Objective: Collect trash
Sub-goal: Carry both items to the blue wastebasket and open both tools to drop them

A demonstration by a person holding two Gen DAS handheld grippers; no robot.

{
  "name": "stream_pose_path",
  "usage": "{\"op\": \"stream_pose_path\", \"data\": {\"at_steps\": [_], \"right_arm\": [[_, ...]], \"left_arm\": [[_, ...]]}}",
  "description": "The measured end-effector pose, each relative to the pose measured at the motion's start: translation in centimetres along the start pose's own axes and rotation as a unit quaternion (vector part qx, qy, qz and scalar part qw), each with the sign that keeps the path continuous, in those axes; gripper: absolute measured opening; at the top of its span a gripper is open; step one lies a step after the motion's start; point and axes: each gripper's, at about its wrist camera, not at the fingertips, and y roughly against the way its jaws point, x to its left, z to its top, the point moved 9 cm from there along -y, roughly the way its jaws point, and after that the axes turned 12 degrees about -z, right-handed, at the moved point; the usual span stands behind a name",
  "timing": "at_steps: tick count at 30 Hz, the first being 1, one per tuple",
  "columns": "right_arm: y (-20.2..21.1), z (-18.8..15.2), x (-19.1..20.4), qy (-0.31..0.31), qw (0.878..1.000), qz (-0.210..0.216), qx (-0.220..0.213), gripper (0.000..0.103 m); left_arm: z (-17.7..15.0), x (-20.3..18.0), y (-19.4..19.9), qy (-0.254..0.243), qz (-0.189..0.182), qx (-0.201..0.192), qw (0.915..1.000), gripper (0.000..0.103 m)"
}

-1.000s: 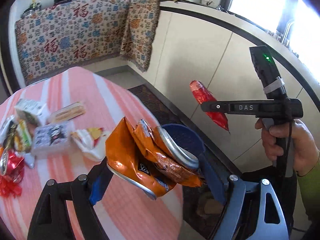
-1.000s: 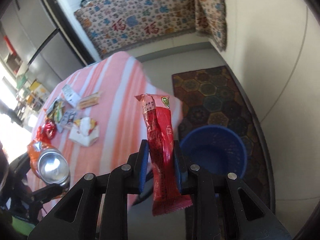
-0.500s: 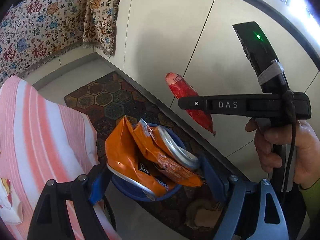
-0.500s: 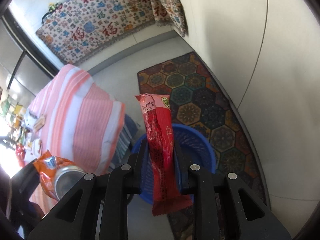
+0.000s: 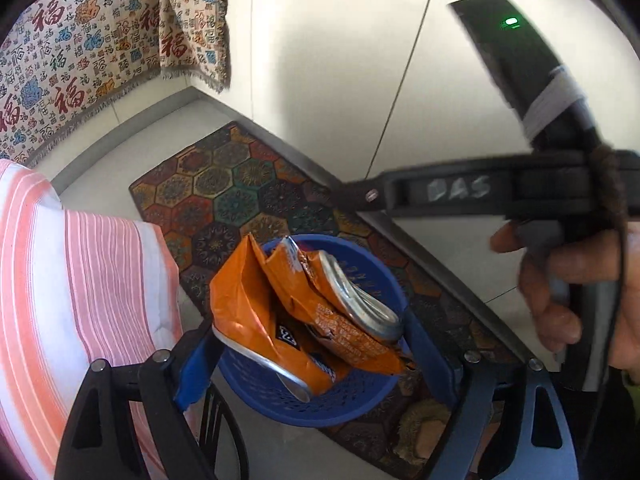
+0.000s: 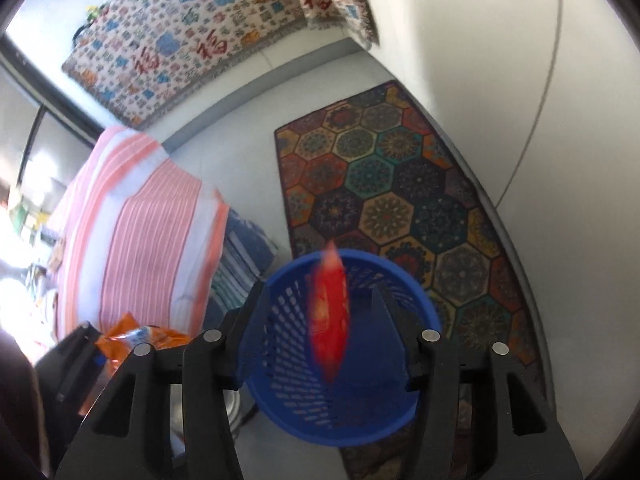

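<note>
My left gripper (image 5: pixel 308 344) is shut on a crumpled orange snack bag (image 5: pixel 280 312) with a silver lining, held right above the blue plastic basket (image 5: pixel 320 404) on the floor. My right gripper (image 6: pixel 320 344) is open above the same blue basket (image 6: pixel 280 392). A red snack wrapper (image 6: pixel 329 312) is blurred between its spread fingers, loose over the basket's mouth. The right gripper's black body (image 5: pixel 460 192) crosses the left wrist view. The orange bag (image 6: pixel 136 338) also shows at the lower left of the right wrist view.
A table with a pink striped cloth (image 5: pixel 80 280) stands left of the basket. A patterned hexagon rug (image 6: pixel 400 200) lies under the basket beside a white cabinet wall (image 5: pixel 340 60). A printed cloth (image 6: pixel 192 36) hangs at the back.
Both grippers swung from the table to above the blue basket. My right gripper opened and let go of the red wrapper, which now falls toward the basket.
</note>
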Motion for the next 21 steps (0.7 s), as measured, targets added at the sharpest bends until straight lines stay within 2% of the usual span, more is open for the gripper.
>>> {"op": "stream_pose_path", "data": {"at_steps": [5, 10, 15, 17, 18, 19, 20, 21], "right_arm": [[1.3, 0.7, -0.7, -0.018, 0.999, -0.003, -0.026, 0.059], [3.1, 1.1, -0.7, -0.024, 0.998, -0.001, -0.052, 0.063], [4.2, 1.7, -0.9, -0.026, 0.997, 0.003, -0.068, 0.066], [4.4, 1.8, -0.9, -0.032, 0.997, 0.006, -0.070, 0.066], [4.6, 1.9, -1.0, -0.035, 0.997, 0.007, -0.072, 0.066], [4.7, 2.0, -1.0, -0.036, 0.997, 0.009, -0.074, 0.066], [4.8, 2.1, -1.0, -0.037, 0.996, 0.009, -0.077, 0.066], [5.0, 2.2, -1.0, -0.039, 0.996, 0.009, -0.079, 0.066]], "left_arm": [[0.2, 0.4, -0.4, 0.014, -0.013, 0.000, 0.9998, 0.089], [0.3, 0.6, -1.1, 0.017, -0.029, 0.021, 0.9992, 0.089], [0.3, 0.0, -1.2, 0.005, -0.032, 0.023, 0.9992, 0.089], [0.3, 0.2, -1.4, 0.009, -0.019, 0.032, 0.9993, 0.089], [0.9, -0.1, -1.1, 0.007, -0.038, 0.006, 0.9992, 0.089], [0.9, 0.1, -1.4, -0.002, -0.031, 0.004, 0.9995, 0.092], [0.5, 0.8, -2.3, 0.001, -0.004, 0.028, 0.9996, 0.092], [0.4, 1.0, -2.7, 0.009, -0.003, 0.039, 0.9992, 0.092]]}}
